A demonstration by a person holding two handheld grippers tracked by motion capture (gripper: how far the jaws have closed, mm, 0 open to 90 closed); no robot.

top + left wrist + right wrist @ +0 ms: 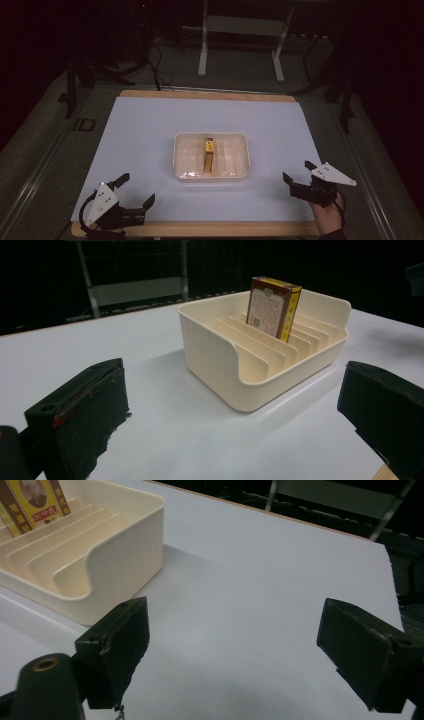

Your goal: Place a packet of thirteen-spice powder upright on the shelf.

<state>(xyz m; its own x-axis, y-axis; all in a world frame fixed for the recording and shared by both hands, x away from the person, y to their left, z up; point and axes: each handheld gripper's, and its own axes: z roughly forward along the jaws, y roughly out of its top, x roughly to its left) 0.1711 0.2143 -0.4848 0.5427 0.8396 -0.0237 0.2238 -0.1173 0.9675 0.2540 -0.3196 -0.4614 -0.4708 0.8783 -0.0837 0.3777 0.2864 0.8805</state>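
A: Box (209,154) stands upright on its edge in a middle slot of the cream tray (181,159), ahead of both grippers and well apart from each. Table first?

B: Yes. White table sheet (150,125), bare around the tray. Tray sits ahead of the left gripper (131,191) and to its right; ahead of the right gripper (298,173) and to its left. Ribbed dividers inside, box held between two of them.

A: Gripper state?

B: Both spread wide, nothing between the jaws. In the left gripper view the tray's rounded corner (240,365) is nearest, box (273,306) rising above the rim beyond it. In the right gripper view the tray wall (125,555) is off to the left of the jaws, box top (35,500) at the far left corner.

A: Step in hand?

B: My read: approach to pick the box. Neither gripper is close yet.

A: How to do it well?

B: Come in from above, jaws kept wide, lined up across the box's thin faces so the pads clear the dividers. Grip the part sticking above the rim, then lift straight up along the slot. Tilting would likely jam it against a rib or drag the light tray. The other gripper could steady the tray wall.
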